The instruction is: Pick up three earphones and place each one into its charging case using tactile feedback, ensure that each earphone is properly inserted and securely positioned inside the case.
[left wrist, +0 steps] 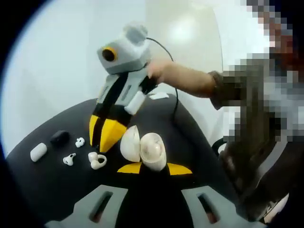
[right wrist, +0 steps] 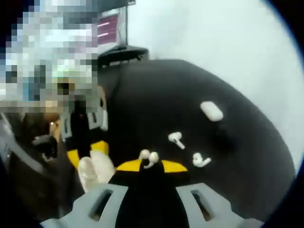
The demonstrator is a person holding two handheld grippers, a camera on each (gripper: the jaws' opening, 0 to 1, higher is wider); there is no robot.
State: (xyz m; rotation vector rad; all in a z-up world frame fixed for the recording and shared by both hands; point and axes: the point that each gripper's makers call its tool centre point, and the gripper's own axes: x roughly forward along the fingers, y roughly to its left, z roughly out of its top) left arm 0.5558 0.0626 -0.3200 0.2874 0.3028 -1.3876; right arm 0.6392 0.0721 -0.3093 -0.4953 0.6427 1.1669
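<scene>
Open white charging case (left wrist: 145, 149), lid up, is pinched between the yellow tips of the left tool (left wrist: 154, 168), low centre of left gripper view. In right gripper view the same case (right wrist: 95, 172) shows at lower left w/ the left tool (right wrist: 85, 142) behind it.

Right tool (right wrist: 151, 166): yellow tips pressed together on a white earphone (right wrist: 149, 158), held just above the dark surface (right wrist: 156, 104). In left gripper view that right tool (left wrist: 105, 135) comes down from upper left, tips just beside the case's lid, a person's hand (left wrist: 164, 71) on its grey body.

Other bits on the surface (left wrist: 42, 185): hook-style white earphone (left wrist: 97, 160) just below the right tool's tips, stemmed earphone (left wrist: 70, 159) near it, smaller earphone (left wrist: 80, 141) further back, closed white case (left wrist: 38, 152) at far left, dark case (left wrist: 59, 137) beside it. Right gripper view: stemmed earphone (right wrist: 176, 139), another earphone (right wrist: 200, 160) to its right, closed white case (right wrist: 211, 110) beyond, well apart.
</scene>
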